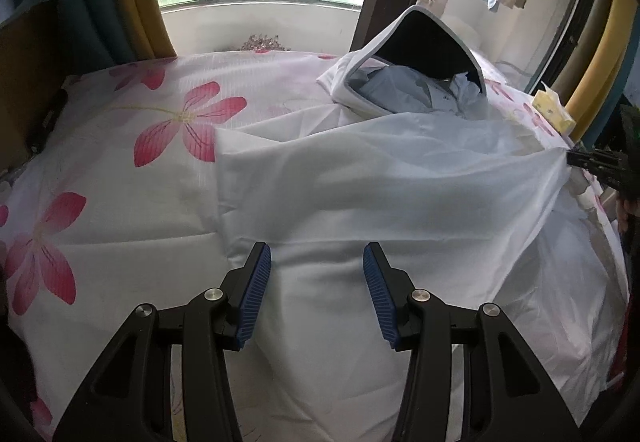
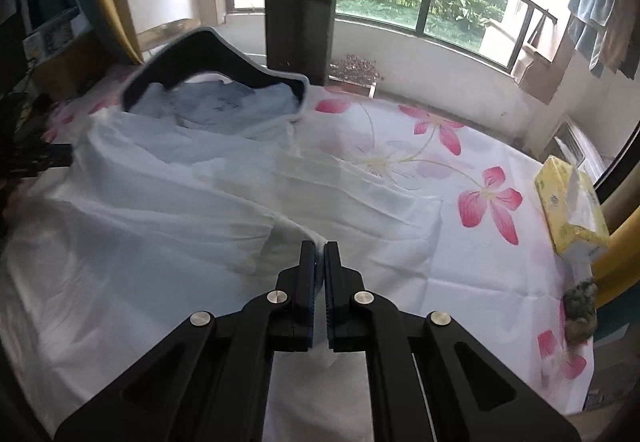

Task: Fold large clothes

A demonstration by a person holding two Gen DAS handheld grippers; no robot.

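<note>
Left wrist view: the white garment [image 1: 360, 178] spreads over the flowered bedsheet [image 1: 120, 146], running from between my left gripper [image 1: 317, 262] fingers to the far right. Those jaws stand half open above the cloth, pinching nothing. My right gripper [image 2: 320, 254] is closed tight on a fold of the garment's near edge, which it lifts taut.

White garment [image 1: 400, 178]; bedsheet [image 1: 120, 210] white, pink flowers; yellow tissue box [image 2: 570, 210].

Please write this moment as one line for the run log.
left gripper: open above white garment | right gripper: shut on garment edge | fold: not done
</note>
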